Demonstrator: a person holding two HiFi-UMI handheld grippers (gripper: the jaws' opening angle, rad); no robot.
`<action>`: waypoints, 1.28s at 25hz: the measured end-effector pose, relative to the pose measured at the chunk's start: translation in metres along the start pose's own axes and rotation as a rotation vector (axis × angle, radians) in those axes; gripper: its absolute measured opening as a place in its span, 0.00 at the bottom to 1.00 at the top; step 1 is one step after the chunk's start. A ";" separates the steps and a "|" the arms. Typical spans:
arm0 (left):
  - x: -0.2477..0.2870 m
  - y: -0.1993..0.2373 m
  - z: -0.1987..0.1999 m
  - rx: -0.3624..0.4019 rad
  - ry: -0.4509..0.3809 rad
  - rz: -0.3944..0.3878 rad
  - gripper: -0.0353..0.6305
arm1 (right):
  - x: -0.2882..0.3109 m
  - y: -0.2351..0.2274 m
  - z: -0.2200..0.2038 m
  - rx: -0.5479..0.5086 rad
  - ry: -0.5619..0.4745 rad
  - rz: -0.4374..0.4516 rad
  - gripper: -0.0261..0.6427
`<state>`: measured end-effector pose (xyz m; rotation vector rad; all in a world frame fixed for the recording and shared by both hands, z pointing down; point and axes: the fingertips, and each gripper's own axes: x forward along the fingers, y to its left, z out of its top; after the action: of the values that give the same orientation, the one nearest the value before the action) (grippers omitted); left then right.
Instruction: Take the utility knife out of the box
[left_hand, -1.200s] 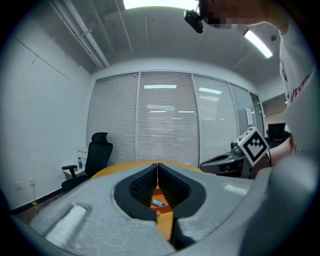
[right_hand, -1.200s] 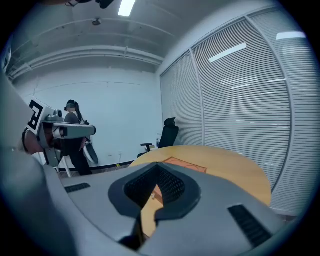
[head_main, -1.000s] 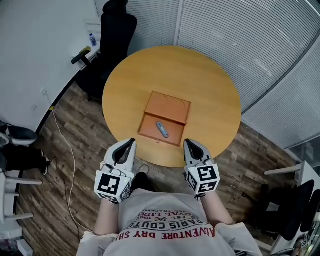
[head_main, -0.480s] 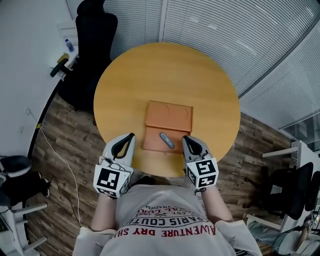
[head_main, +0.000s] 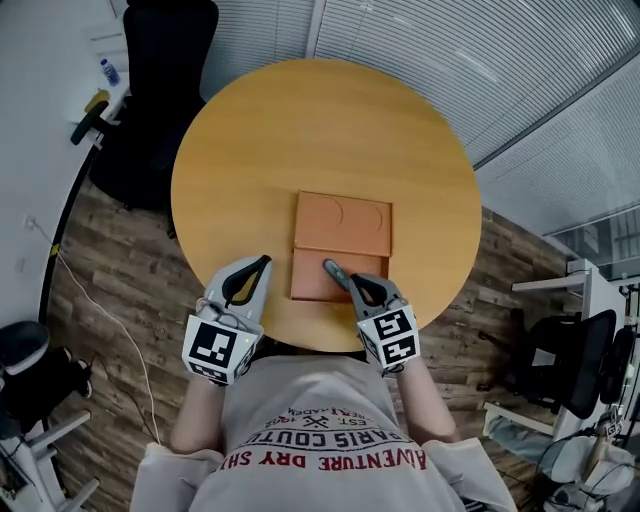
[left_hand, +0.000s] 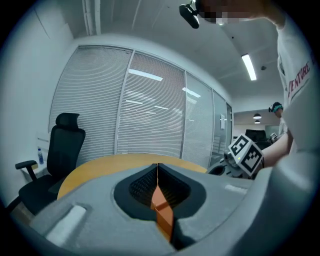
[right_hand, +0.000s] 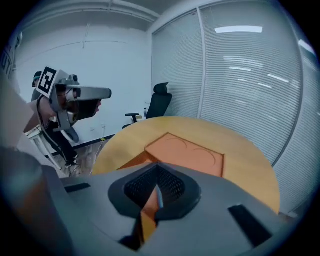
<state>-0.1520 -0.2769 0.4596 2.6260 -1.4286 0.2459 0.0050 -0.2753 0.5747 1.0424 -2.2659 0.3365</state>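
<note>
An orange box lies on the round wooden table (head_main: 320, 130), its lid (head_main: 343, 224) folded open behind the shallow tray (head_main: 310, 282). The grey utility knife (head_main: 328, 267) rests in the tray, partly covered by my right gripper (head_main: 346, 279), which hangs over the tray's right side with its jaws shut and empty. In the right gripper view the shut tips (right_hand: 157, 166) point at the lid (right_hand: 185, 152). My left gripper (head_main: 262, 263) is at the table's near edge, left of the box, also shut and empty; its tips (left_hand: 157, 165) point across the tabletop.
A black office chair (head_main: 150, 90) stands at the table's far left, with a small bottle (head_main: 108, 72) on a white desk behind it. More black chairs (head_main: 570, 360) are at the right. Glass walls with blinds curve round the far side. A cable trails on the wooden floor (head_main: 100, 300).
Both grippers have moved forward and down toward the table. The right one has come over the box tray next to the knife; the left one has reached the table's near edge.
</note>
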 end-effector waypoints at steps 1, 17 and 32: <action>0.003 0.003 -0.004 -0.007 0.002 -0.002 0.07 | 0.007 0.003 -0.008 0.003 0.031 0.024 0.05; 0.017 0.038 -0.030 -0.018 0.046 0.017 0.07 | 0.086 -0.006 -0.095 -0.075 0.388 0.083 0.31; 0.011 0.048 -0.041 -0.038 0.066 0.037 0.07 | 0.098 -0.006 -0.106 -0.051 0.480 0.073 0.27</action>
<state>-0.1900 -0.3036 0.5039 2.5393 -1.4465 0.3036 0.0063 -0.2890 0.7188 0.7553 -1.8700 0.4989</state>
